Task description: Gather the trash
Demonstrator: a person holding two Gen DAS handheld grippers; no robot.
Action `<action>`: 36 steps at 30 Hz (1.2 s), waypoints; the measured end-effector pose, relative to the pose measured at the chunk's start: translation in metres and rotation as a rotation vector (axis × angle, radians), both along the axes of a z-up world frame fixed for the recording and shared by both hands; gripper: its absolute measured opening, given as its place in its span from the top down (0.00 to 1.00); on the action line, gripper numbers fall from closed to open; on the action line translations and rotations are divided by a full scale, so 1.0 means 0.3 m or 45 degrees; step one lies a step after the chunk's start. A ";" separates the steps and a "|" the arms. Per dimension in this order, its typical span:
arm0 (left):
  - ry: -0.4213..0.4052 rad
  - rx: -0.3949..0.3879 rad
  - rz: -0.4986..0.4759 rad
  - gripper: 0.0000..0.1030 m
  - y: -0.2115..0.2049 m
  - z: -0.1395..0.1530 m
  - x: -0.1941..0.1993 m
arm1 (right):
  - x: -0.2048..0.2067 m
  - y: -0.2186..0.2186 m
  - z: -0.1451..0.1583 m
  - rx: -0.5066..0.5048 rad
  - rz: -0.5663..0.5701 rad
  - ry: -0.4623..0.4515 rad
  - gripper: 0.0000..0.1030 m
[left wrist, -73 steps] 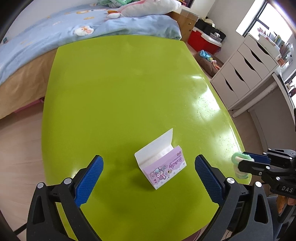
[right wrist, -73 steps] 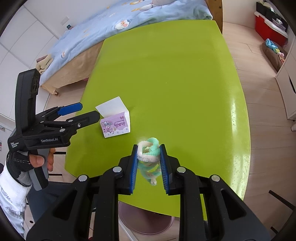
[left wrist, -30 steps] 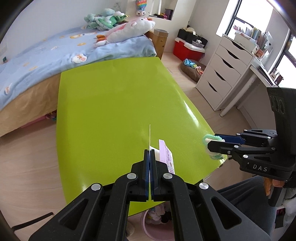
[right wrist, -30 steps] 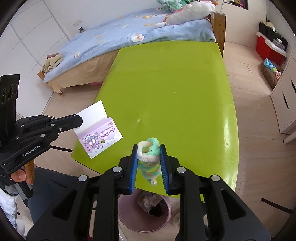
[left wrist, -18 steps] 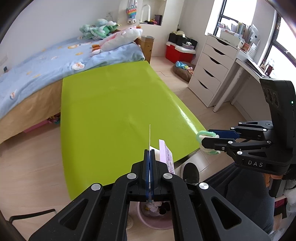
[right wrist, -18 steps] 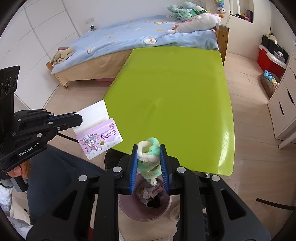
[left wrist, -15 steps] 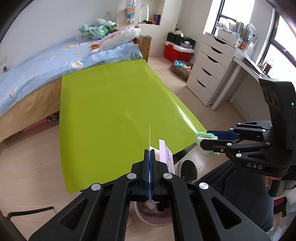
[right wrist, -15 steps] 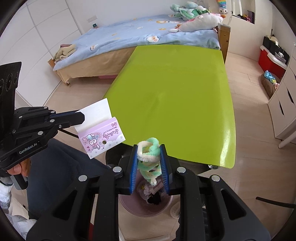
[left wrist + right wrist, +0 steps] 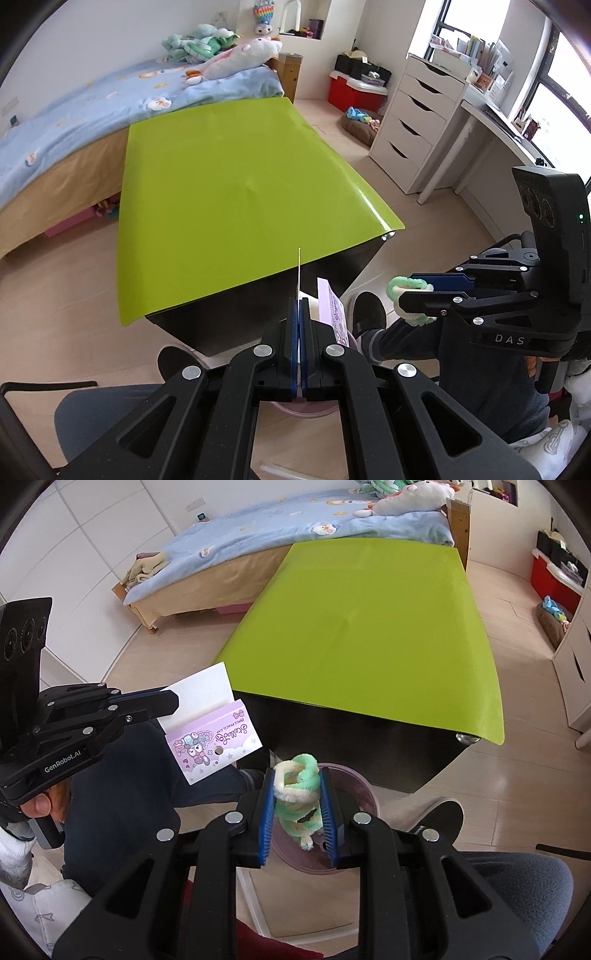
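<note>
The pink trash bin (image 9: 364, 786) stands on the floor just below the near edge of the green table (image 9: 369, 627), partly hidden by the right gripper (image 9: 297, 808) hanging over it. That gripper's blue pads are closed on a twisted bundle of green and cream pipe cleaners (image 9: 297, 794), which hangs over the bin's mouth. To its left, the left gripper (image 9: 168, 703) is clamped shut on the white flap of a small purple cardboard box (image 9: 214, 746) printed with cartoon animals, held in the air above the person's dark-trousered leg (image 9: 147, 786), beside the bin rather than over it. In the left wrist view the box (image 9: 332, 314) is seen edge-on past the closed pads (image 9: 294, 325). The room has pale wood flooring, a bed (image 9: 92, 110) with a blue quilt and plush toys behind the table, a white chest of drawers (image 9: 417, 122) and a red storage box (image 9: 354, 92).
</note>
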State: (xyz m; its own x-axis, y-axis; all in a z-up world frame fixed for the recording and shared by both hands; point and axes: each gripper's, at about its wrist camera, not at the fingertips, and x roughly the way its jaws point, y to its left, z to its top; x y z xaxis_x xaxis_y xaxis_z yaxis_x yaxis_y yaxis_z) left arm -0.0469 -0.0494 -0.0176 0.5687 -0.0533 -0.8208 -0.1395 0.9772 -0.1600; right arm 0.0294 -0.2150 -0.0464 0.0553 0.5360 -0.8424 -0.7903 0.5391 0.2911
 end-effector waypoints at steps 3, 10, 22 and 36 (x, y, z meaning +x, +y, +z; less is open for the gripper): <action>-0.002 0.000 0.005 1.00 0.006 0.005 -0.013 | -0.010 0.010 -0.008 0.003 0.015 0.019 0.74; -0.009 0.002 -0.003 1.00 0.002 0.008 -0.016 | 0.005 0.001 -0.004 -0.006 -0.029 0.003 0.13; 0.013 -0.015 -0.084 0.91 -0.054 -0.008 0.006 | 0.064 -0.099 0.064 0.003 -0.167 -0.075 0.07; 0.022 -0.035 -0.013 0.07 -0.025 -0.029 0.026 | 0.081 -0.138 0.072 0.039 -0.218 -0.073 0.03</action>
